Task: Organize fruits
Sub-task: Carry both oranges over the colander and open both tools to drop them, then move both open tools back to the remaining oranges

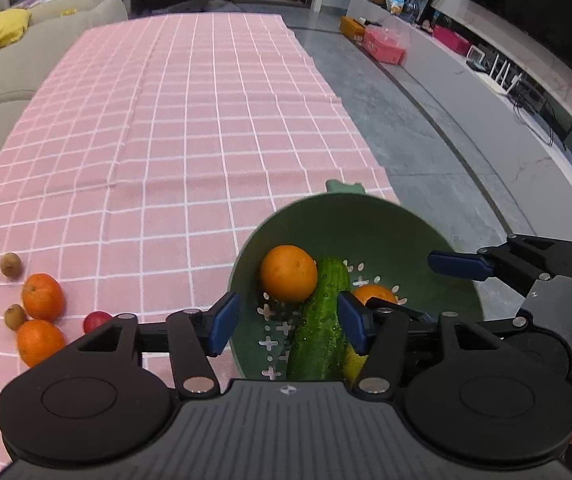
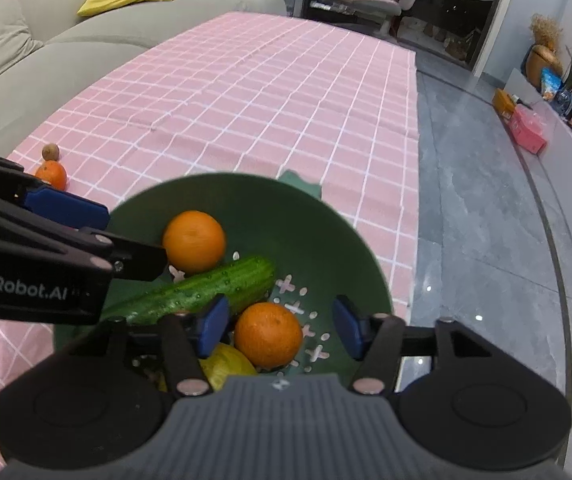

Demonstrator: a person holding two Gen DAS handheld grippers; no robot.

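Green colander [image 2: 246,200]: two oranges [image 2: 193,241], cucumber [image 2: 210,290], yellow fruit [image 2: 226,364] inside. Left gripper [image 1: 286,320], right gripper [image 2: 280,326]: both spread, empty, above colander. Beside colander: pink checked tablecloth [image 1: 186,120], beige sofa [image 2: 46,52].

- Pink checked cloth table cover [image 1: 190,128]: soft, matt, creased.
- Green perforated plastic bowl [image 2: 326,224] at the cover's right edge: smooth, dull sheen.
- Dark green cucumber [image 2: 206,292]: bumpy, wet-glossy.
- Round oranges [image 2: 194,242]: dimpled peel.
- Grey stone-look floor [image 2: 486,240]: polished, reflective.
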